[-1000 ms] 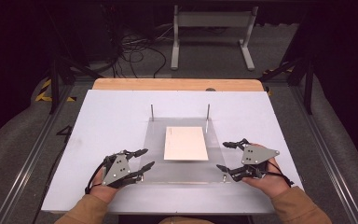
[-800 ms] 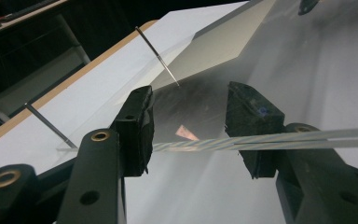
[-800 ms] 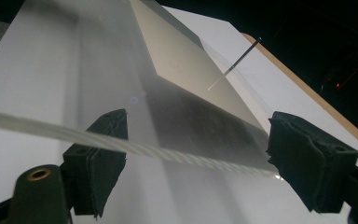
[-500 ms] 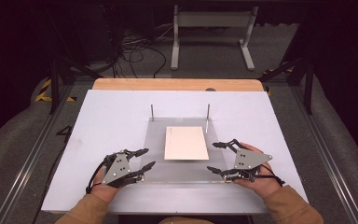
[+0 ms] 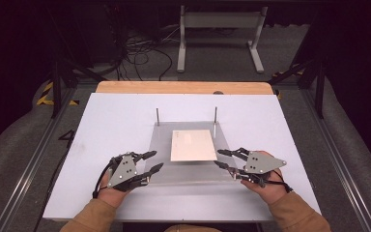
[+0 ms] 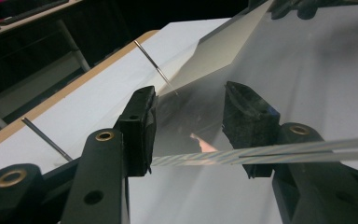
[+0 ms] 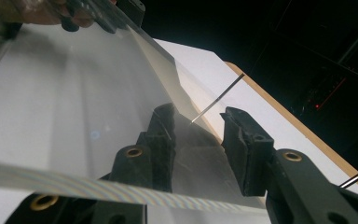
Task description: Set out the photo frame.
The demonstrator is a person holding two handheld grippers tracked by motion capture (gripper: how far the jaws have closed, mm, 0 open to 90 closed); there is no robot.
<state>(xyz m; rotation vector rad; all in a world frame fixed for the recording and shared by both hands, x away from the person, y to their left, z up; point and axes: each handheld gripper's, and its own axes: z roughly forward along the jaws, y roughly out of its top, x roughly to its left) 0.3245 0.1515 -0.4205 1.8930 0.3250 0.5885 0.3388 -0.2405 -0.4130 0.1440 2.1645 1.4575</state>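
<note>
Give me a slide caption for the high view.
Both grippers, left and right, grasp a clear plate bearing a white card by two pins.

A table with a white top (image 5: 106, 125), bordered at the far edge by a light wooden strip (image 5: 183, 87). Directly on the white surface, near the middle, a clear square plate (image 5: 188, 171), with a white sheet (image 5: 193, 145) lying flat on it and two thin metal pins (image 5: 157, 116) standing upright at its two far corners. Around the table, grey floor (image 5: 24, 145) with metal rails along both sides.
</note>
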